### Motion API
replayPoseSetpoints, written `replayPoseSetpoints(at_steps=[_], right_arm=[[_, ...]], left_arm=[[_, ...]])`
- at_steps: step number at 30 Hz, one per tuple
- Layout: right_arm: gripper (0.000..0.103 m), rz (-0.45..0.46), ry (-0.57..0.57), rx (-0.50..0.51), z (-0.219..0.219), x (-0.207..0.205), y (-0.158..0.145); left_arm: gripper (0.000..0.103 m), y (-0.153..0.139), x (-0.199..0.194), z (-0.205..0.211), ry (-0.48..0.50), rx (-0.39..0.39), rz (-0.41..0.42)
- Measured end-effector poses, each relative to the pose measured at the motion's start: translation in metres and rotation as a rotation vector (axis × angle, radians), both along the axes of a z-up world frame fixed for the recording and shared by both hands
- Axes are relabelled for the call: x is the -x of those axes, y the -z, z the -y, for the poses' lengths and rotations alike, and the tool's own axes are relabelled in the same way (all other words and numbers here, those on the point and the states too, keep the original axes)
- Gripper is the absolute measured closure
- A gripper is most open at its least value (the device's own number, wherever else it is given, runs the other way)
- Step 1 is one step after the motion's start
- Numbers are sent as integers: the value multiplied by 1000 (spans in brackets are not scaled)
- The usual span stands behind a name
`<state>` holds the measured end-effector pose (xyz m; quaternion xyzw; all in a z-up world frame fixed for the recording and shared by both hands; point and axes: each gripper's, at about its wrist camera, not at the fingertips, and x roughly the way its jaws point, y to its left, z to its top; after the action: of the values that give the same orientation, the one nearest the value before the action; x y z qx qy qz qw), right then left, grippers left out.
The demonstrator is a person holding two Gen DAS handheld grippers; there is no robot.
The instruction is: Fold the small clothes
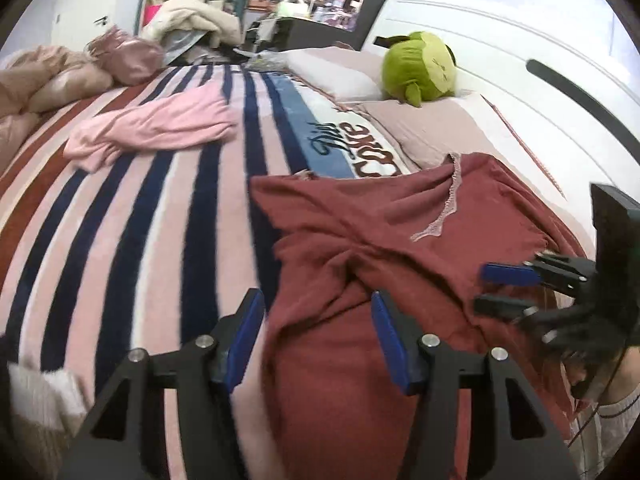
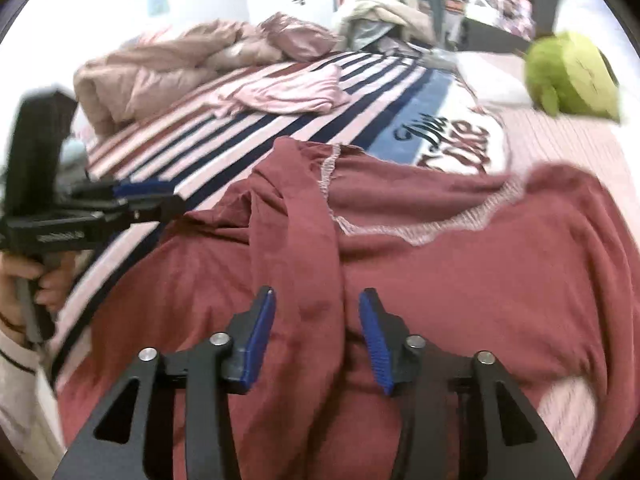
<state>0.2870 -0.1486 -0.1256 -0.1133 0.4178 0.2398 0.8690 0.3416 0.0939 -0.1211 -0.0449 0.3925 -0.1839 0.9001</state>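
Two grippers are at work, one in each hand. The left gripper (image 1: 318,320) stands with its two blue-padded fingers apart and nothing pinched between the pads; its right finger (image 1: 386,328) lies over the maroon cloth and its left finger (image 1: 248,328) over the striped blanket, so the near left edge of the garment runs up between them. The right gripper (image 2: 316,320) is likewise parted, pads not pressing on anything, with a raised fold of the same cloth standing in the gap; whether the fold touches either pad cannot be told through the blur. Each gripper shows in the other's view, off to the side of the garment and pointing inward over it: the right one (image 1: 504,288) at the cloth's right edge, the left one (image 2: 138,196) at its left edge, held by a hand (image 2: 24,280) wrapped round the grip. One maroon garment (image 1: 380,240) lies spread and rumpled directly beneath and ahead of both tools, a pale stitched seam (image 1: 444,216) showing on its upper side. Beyond it, well apart toward the far left, lies one pink garment (image 1: 160,128), crumpled. Both rest on one striped blanket (image 1: 140,220) covering the bed. Further off are one green plush toy (image 1: 418,68) on the pillows (image 1: 340,68), and a heaped pale-pink duvet (image 1: 44,80) at the far left corner.
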Motion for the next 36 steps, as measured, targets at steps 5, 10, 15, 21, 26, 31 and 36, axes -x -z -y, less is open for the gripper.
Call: replayPoseSetpoints(at_steps=[5,10,15,21,26,31,36], right_arm=[[58,-1,11,124,-24,-39,22],[72,4,199,137,12,-75,29],[79,-11,214,114,29,-69,25],[59,-9,122,-20,39,-17,-12],[41,-131,-52,-5,30,48,0],[42,-101,-47,120,30,87,21],[97,-96,-40,77,42,96,28]], left_arm=[[52,11,-17,12,-11,-27,-33],[52,31,-26,6,-43,-57,-72],[52,41,-29,2,-51,-44,-83],[52,25,-12,13,33,-67,-4],[51,17,-6,43,78,-191,44],[52,25,-21,76,72,-351,71],[100,28,-29,79,28,-408,106]])
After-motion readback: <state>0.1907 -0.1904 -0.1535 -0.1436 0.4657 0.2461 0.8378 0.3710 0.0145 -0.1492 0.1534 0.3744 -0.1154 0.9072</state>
